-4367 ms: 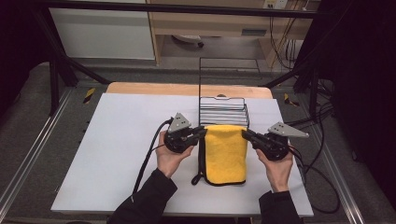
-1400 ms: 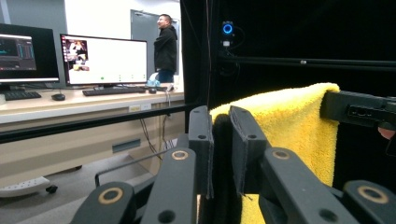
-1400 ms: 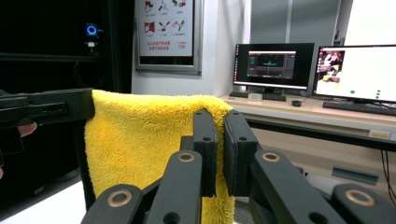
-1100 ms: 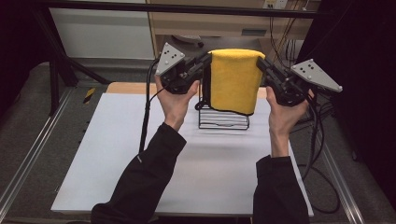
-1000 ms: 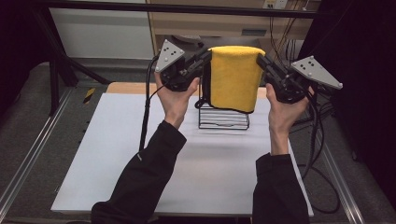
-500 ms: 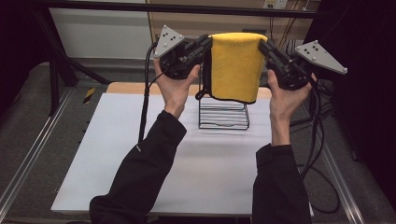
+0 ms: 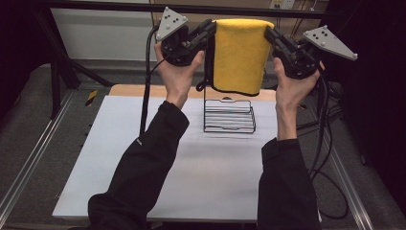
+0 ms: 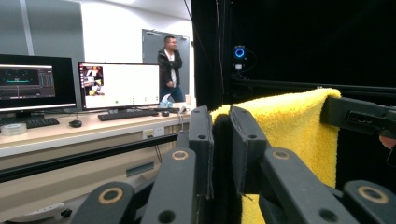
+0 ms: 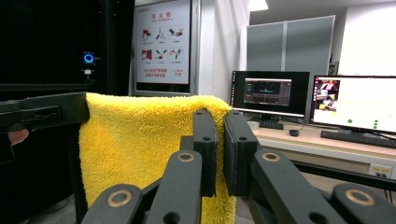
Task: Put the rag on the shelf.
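A person holds a fluffy yellow microfibre cloth (image 7: pixel 239 55) up in the air with two tongs, well above the white-topped bench (image 7: pixel 143 167). In the high view the cloth sits at about twelve o'clock in the frame, folded over at its top edge and hanging straight down, its lower hem just above the black wire rack (image 7: pixel 229 115) that stands on the bench toward the far edge. The left tongs (image 7: pixel 209 29) meet the cloth's top left corner at roughly eleven o'clock, and the right tongs (image 7: pixel 269 34) meet the top right corner at roughly one o'clock, so the cloth's upper edge is stretched level between them. Both pairs of jaws are closed down tight, each pinching a corner of the cloth. In the left gripper view the left tongs (image 8: pixel 219 140) show their two black jaws pressed nearly together with yellow pile (image 8: pixel 289 126) running away toward three o'clock, where the other tool's black jaw grips the far corner. In the right gripper view the right tongs (image 9: pixel 219 140) are likewise nearly closed on the cloth's (image 9: pixel 140 144) edge, and the fabric spreads toward nine o'clock to the opposite jaw. Both forearms, in dark sleeves (image 7: pixel 143 163), rise from six o'clock. Black cables (image 7: pixel 146 86) trail down from each tool toward the bench.
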